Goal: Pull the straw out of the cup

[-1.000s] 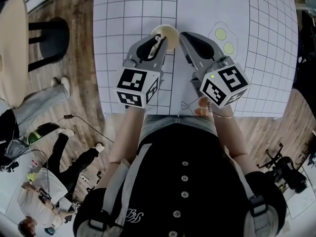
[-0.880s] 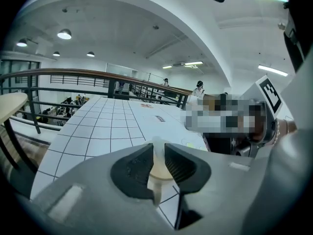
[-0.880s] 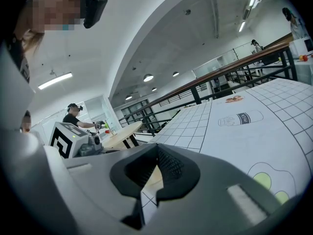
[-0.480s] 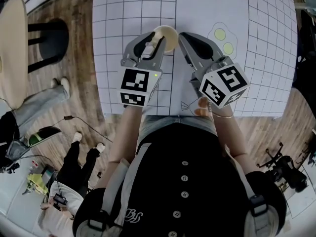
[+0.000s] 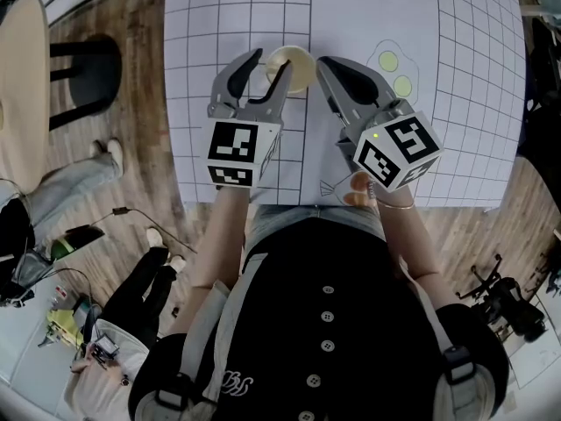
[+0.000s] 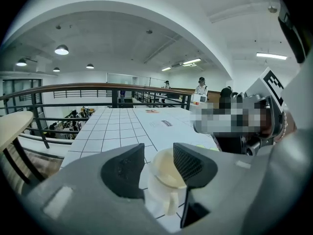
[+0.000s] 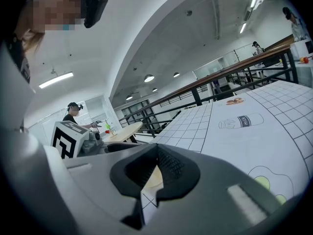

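Note:
A cream cup [image 5: 298, 67] stands on the gridded table sheet [image 5: 438, 77]. My left gripper [image 5: 272, 58] is at the cup's near left and its jaws are opening. In the left gripper view the cup [image 6: 166, 177] shows between and just beyond the left gripper [image 6: 159, 155], with neither pad pressing on it. A pale stub [image 6: 171, 204] juts from the cup's near side. I cannot make out a straw. My right gripper [image 5: 326, 62] rests just right of the cup, its jaws together with nothing seen in them. The cup's cream side [image 7: 154, 177] shows behind the right gripper [image 7: 156, 147].
Printed egg drawings [image 5: 393, 60] lie right of the grippers, and a milk-bottle drawing [image 7: 244, 121] lies farther out. The table's near edge runs by my waist. A round wooden table [image 5: 17, 86] and a black stool [image 5: 83, 64] stand left. People stand on the floor.
The left gripper's jaws have spread wide apart, and the pale thing seen between them earlier is no longer there. The left gripper has rolled slightly. The right gripper has kept still.

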Available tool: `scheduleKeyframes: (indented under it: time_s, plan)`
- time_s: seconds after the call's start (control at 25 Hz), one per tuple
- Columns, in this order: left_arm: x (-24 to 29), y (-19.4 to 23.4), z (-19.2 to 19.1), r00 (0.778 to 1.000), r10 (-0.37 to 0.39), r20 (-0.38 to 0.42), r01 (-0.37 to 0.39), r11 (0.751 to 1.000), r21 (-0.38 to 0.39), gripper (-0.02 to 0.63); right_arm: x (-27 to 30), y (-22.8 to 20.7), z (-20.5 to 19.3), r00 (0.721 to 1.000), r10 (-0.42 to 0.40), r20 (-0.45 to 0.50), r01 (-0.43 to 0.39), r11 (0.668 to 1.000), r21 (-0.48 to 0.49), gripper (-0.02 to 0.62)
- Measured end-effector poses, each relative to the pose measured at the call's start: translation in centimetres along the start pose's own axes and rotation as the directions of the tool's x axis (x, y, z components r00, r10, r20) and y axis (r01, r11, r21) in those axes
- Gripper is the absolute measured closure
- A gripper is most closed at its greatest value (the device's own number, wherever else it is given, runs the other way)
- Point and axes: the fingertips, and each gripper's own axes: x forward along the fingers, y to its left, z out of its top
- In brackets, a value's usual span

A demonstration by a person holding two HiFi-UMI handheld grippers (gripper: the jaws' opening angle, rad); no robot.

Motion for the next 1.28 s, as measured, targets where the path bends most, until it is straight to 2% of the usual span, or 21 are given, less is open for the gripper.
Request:
scheduleKeyframes:
  time_s: [0.28,0.6,1.0,1.28]
  plan:
    - [-2.6,1.0,2.7,0.992,0.067,0.104,-0.064,0.997,-0.041,0.413,-0.6,1.4,1.0,0.999,0.035,0.014,-0.034,0.999,-0.026,0.595]
    - [-6.4,-0.4,5.0,0.974,0.105,0.200,-0.089,0.992,-0.085,0.414,-2.4,3.7,3.1,0.993,0.108,0.047,-0.103,0.990,-0.097,0.595]
    - [-11.1,-5.6,7.2,0.937,0.134,0.321,-0.104,0.988,-0.110,0.417,-7.5,6.8,4.8,0.972,0.219,0.082,-0.202,0.963,-0.178,0.595]
    - [-13.9,-9.8,7.2,0.918,0.158,0.363,-0.123,0.985,-0.118,0.432,-11.4,8.7,5.2,0.955,0.284,0.088,-0.259,0.939,-0.226,0.595]
